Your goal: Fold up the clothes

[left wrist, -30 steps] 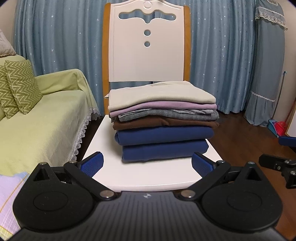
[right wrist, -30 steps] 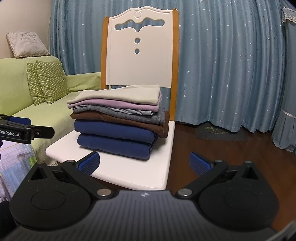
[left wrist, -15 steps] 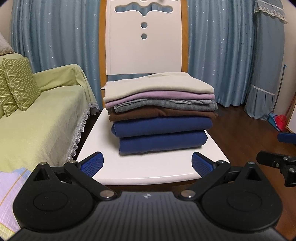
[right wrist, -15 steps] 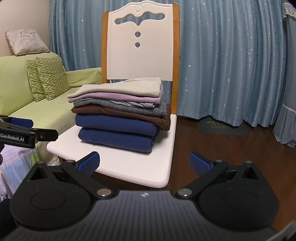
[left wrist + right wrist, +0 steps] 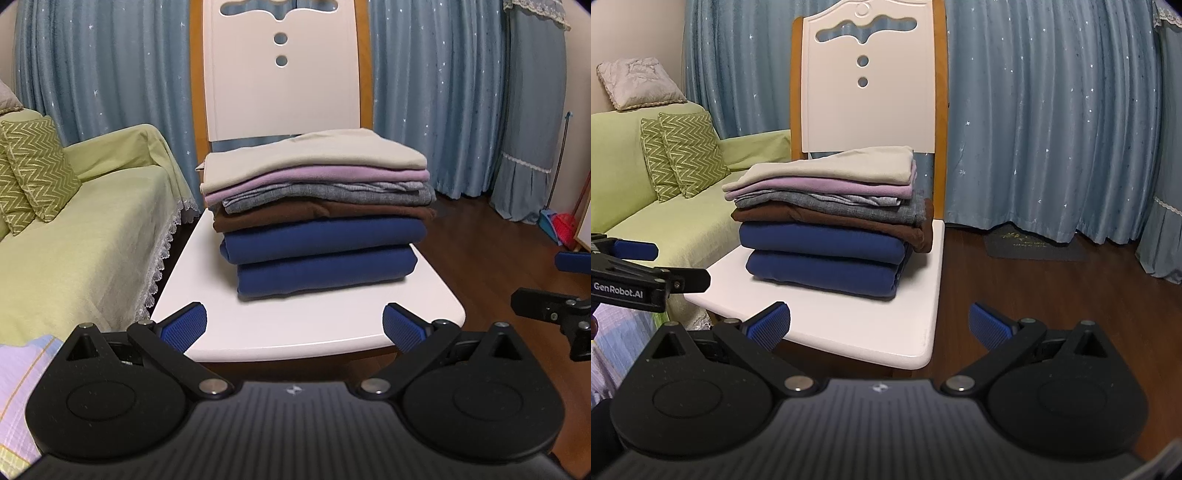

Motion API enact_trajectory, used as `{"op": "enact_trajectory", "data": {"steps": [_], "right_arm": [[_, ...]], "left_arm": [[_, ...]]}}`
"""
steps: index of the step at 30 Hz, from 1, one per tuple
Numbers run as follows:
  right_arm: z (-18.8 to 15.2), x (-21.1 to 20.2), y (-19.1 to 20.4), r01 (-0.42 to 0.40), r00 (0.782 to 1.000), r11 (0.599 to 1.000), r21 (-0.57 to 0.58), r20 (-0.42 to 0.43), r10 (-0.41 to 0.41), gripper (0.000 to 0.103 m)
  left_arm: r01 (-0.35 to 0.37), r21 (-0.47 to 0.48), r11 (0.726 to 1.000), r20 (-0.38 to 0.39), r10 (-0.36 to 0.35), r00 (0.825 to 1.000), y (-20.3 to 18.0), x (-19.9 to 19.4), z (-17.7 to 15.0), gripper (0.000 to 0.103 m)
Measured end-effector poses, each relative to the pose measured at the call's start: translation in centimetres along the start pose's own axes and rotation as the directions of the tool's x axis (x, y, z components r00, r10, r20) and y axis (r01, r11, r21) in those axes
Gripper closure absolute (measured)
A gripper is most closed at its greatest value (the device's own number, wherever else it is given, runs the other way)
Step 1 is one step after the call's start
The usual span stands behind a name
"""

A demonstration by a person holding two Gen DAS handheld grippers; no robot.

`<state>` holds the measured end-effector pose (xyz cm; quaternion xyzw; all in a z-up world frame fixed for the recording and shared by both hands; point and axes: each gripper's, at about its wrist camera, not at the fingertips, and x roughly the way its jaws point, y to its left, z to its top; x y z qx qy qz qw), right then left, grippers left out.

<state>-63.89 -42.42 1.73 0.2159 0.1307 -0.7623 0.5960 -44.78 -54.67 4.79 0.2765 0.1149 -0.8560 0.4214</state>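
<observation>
A stack of folded clothes (image 5: pixel 317 214) sits on the seat of a white chair (image 5: pixel 280 332): beige on top, then lilac, grey, brown and two navy pieces. The stack also shows in the right wrist view (image 5: pixel 831 221). My left gripper (image 5: pixel 294 325) is open and empty, just in front of the seat's front edge. My right gripper (image 5: pixel 879 325) is open and empty, over the seat's front right corner (image 5: pixel 916 354). Each gripper shows at the edge of the other's view: the right one (image 5: pixel 554 310), the left one (image 5: pixel 646 273).
A green sofa (image 5: pixel 74 243) with zigzag cushions (image 5: pixel 33 173) stands left of the chair. A lilac checked cloth (image 5: pixel 18 387) lies at the lower left. Blue curtains (image 5: pixel 1052 129) hang behind. Dark wood floor (image 5: pixel 1052 288) with a small mat lies to the right.
Both grippers have moved up and slightly closer to the chair, so the stack sits lower and larger in the views. Both stay open and empty.
</observation>
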Motion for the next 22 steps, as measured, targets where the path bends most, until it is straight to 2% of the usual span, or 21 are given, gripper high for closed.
{"op": "enact_trajectory", "data": {"steps": [15,22], "right_arm": [[-0.3,1.2,-0.5,-0.006,1.0,0.999,0.035,-0.018,0.007,0.001],[0.0,1.6,-0.5,-0.006,1.0,0.999,0.033,-0.014,0.007,0.001]], "left_arm": [[-0.012,0.026,1.0,-0.029,0.013,0.999,-0.4,0.8,-0.4,0.001],[-0.018,0.027,0.999,-0.01,0.018,1.0,-0.5,0.8,-0.4,0.001]]}}
